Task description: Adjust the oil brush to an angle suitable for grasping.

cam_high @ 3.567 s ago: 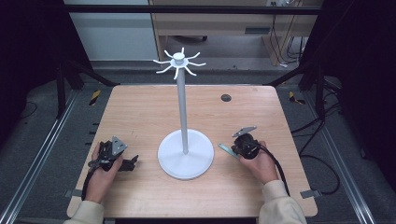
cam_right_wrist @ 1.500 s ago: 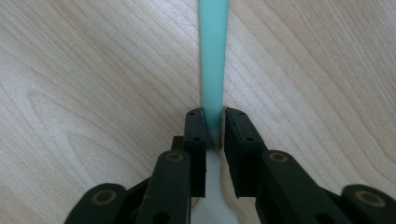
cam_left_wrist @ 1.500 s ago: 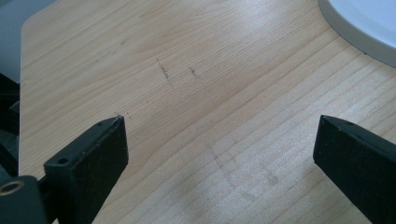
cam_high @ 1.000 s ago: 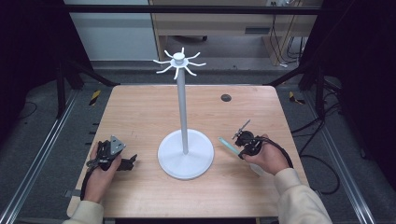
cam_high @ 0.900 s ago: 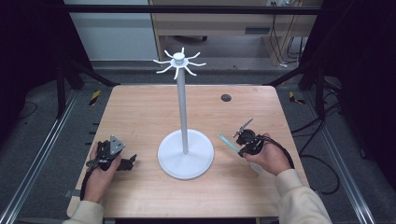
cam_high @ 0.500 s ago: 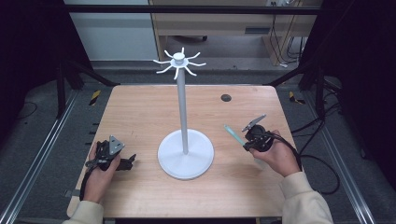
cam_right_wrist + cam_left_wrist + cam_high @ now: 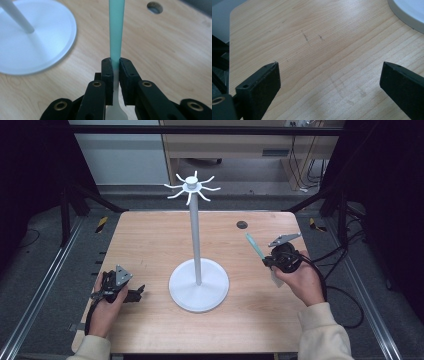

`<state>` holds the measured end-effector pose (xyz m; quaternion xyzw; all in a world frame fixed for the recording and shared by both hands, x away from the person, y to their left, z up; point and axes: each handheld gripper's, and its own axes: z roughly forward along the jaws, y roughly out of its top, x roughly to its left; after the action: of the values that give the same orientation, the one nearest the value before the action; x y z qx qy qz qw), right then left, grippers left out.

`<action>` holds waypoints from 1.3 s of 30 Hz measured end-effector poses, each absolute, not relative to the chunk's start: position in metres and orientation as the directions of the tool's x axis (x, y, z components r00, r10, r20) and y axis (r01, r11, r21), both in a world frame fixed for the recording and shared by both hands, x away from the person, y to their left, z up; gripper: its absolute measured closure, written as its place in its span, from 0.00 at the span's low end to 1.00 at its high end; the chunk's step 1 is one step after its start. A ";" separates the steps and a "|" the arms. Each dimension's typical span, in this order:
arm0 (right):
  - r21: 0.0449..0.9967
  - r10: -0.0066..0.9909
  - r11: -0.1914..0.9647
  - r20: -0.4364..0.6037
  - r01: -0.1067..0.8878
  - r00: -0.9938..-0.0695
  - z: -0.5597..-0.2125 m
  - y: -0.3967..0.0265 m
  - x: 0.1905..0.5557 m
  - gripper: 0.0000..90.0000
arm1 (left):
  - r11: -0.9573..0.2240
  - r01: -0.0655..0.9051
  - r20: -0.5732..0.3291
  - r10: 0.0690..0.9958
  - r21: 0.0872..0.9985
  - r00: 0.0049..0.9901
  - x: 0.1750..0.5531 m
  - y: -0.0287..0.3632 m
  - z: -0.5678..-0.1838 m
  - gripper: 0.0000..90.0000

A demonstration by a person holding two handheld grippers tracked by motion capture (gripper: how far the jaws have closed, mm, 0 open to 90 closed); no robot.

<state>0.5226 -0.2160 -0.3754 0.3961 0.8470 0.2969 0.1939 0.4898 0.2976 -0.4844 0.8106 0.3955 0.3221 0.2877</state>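
Nearest the person, the left gripper [image 7: 136,293] rests on the wooden table [image 7: 150,240] where it lay before, its black jaws spread wide over bare wood with nothing between them; the left hand [image 7: 106,307] has not shifted. Across the table, the right gripper [image 7: 114,65] is clamped tight on a flat teal-and-white utensil [image 7: 116,30], its pale end trailing back under the jaws. Compared with earlier pictures, where the utensil lay low by the stand's base, the right hand [image 7: 300,280] has lifted it clear of the wood and drawn it outward, so the teal handle now slants up and away. Farther in, the white hook stand [image 7: 195,235] is unmoved at the table's middle, well apart from the utensil.
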 end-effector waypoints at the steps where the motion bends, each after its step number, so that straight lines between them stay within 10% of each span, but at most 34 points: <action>1: 0.670 0.789 0.502 -0.097 0.546 -0.607 -0.374 -0.215 0.524 0.91 | -0.520 0.456 0.293 0.828 0.723 0.479 0.490 0.298 -0.484 0.03; 39: 0.902 0.845 0.250 -0.026 0.351 -0.534 -0.345 -0.193 0.506 0.91 | -0.524 0.447 0.291 0.821 0.725 0.490 0.491 0.295 -0.483 0.03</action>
<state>0.5062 -0.1934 -0.3448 0.4020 0.7440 0.4622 0.2670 0.4906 0.2951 -0.4829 0.8121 0.3904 0.3200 0.2927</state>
